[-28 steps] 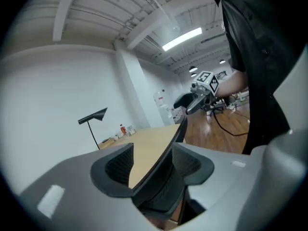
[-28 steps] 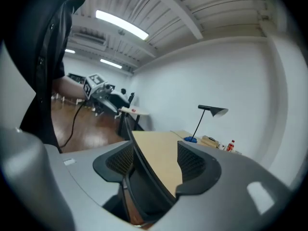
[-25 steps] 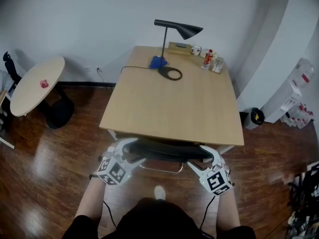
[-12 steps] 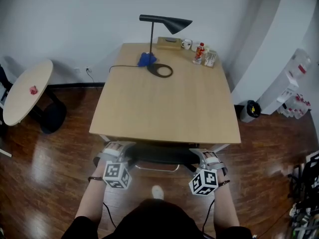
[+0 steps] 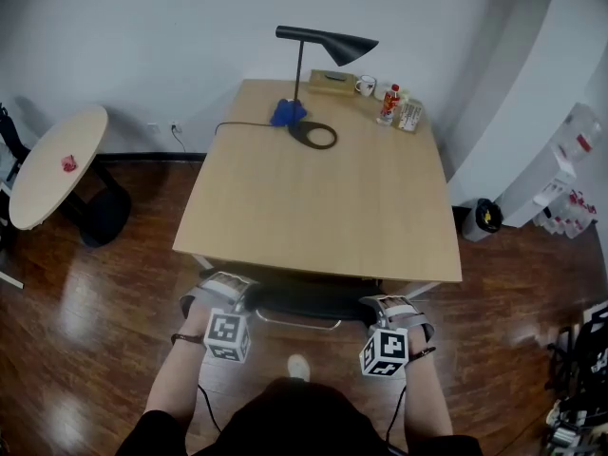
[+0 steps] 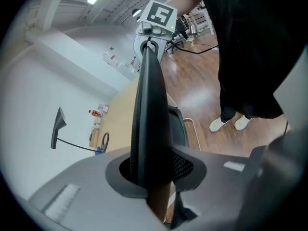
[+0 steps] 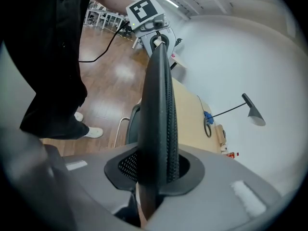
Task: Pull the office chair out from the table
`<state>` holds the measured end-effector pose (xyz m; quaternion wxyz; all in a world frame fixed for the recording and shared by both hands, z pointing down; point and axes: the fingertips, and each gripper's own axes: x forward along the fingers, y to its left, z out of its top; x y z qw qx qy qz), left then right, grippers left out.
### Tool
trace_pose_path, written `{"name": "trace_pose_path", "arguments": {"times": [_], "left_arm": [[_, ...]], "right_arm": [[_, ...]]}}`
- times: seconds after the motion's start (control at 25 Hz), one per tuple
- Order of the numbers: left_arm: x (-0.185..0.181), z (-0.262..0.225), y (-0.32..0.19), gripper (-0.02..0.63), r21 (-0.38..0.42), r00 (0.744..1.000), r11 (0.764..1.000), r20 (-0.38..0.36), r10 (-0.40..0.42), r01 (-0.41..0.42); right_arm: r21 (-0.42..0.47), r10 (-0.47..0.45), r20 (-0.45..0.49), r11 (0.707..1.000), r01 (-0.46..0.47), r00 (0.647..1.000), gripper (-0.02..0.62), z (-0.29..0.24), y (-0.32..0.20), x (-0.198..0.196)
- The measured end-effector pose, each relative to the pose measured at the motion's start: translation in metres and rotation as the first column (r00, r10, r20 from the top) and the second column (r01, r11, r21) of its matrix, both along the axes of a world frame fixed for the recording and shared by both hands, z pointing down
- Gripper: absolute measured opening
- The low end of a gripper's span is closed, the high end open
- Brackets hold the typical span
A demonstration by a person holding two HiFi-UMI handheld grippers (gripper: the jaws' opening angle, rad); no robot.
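The black office chair (image 5: 304, 298) is tucked under the near edge of the wooden table (image 5: 313, 207); only its backrest top shows in the head view. My left gripper (image 5: 220, 287) grips the backrest's left end and my right gripper (image 5: 388, 304) its right end. In the left gripper view the black mesh rim (image 6: 149, 124) runs straight out from between the jaws to the other gripper's marker cube (image 6: 158, 14). The right gripper view shows the same rim (image 7: 159, 124) clamped. Both pairs of jaws have just been closing onto this rim.
On the table's far end stand a black desk lamp (image 5: 326, 42), a blue object (image 5: 285, 113), a mug and a bottle (image 5: 390, 104). A round side table (image 5: 57, 164) stands left, a black bin (image 5: 487, 218) right. The person's shoe (image 5: 299, 367) is behind the chair on the wood floor.
Both grippers have come down onto the chair's backrest and rolled upright. Their jaws, wide apart before, now clamp its top rim.
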<state>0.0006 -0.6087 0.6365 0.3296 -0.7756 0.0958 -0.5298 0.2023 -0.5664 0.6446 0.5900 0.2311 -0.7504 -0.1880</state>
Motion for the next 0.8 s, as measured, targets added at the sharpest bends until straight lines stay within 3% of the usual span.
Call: {"name": "trace_pose_path", "arguments": {"times": [0.2, 0.8], "left_arm": [[0.002, 0.002, 0.009, 0.08, -0.062, 0.999, 0.998, 0.029, 0.017, -0.015], [-0.006, -0.001, 0.06, 0.078, -0.082, 0.999, 0.997, 0.043, 0.002, 0.001]], "right_arm": [[-0.045, 0.0, -0.025, 0.999, -0.001, 1.0, 0.06, 0.005, 0.01, 0.003], [-0.106, 0.018, -0.029, 0.994, -0.021, 0.999, 0.064, 0.002, 0.06, -0.005]]}}
